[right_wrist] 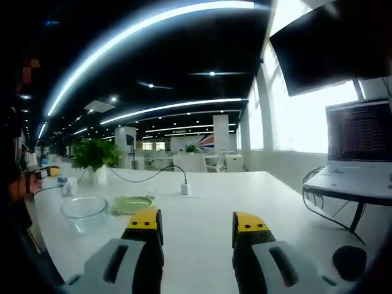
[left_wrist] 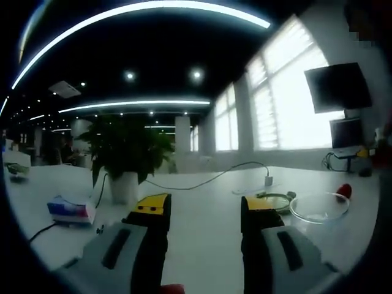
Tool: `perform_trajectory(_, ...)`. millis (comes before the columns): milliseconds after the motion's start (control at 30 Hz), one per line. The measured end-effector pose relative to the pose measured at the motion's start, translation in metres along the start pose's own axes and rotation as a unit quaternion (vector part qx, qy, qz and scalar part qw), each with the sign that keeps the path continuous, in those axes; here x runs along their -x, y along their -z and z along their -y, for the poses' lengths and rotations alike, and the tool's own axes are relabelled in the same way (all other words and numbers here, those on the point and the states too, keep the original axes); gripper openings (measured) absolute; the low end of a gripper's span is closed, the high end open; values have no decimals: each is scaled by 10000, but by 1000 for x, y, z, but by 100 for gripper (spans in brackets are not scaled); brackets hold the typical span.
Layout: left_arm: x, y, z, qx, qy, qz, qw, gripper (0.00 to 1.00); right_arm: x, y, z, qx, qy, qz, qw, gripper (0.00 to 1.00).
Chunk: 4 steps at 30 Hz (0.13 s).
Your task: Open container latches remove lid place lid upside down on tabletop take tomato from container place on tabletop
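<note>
Beyond both empty, parted grippers [left_wrist: 203, 211] [right_wrist: 197, 223] (right of left's) sits the tomato [left_wrist: 344, 190]

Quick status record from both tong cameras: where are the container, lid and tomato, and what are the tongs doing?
container: clear glass bowl on the white tabletop, open, apparently empty
lid: green lid flat on the tabletop beside the bowl; which side is up is not readable
tomato: red tomato on the tabletop just past the bowl
left tongs: open, holding nothing
right tongs: open, holding nothing
other: potted plant, tissue pack, white charger and cable
</note>
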<state>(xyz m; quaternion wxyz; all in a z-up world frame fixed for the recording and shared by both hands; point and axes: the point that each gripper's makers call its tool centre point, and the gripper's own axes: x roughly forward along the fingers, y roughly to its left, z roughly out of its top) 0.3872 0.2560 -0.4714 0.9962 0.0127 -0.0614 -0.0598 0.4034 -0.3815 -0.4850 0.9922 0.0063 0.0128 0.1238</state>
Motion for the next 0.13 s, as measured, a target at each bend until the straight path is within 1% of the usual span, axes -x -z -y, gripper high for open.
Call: perform_trajectory(133, 0, -1, 1, 11, 12, 11, 10000, 37, 1, -2, 1, 9, 9, 18, 10000, 40)
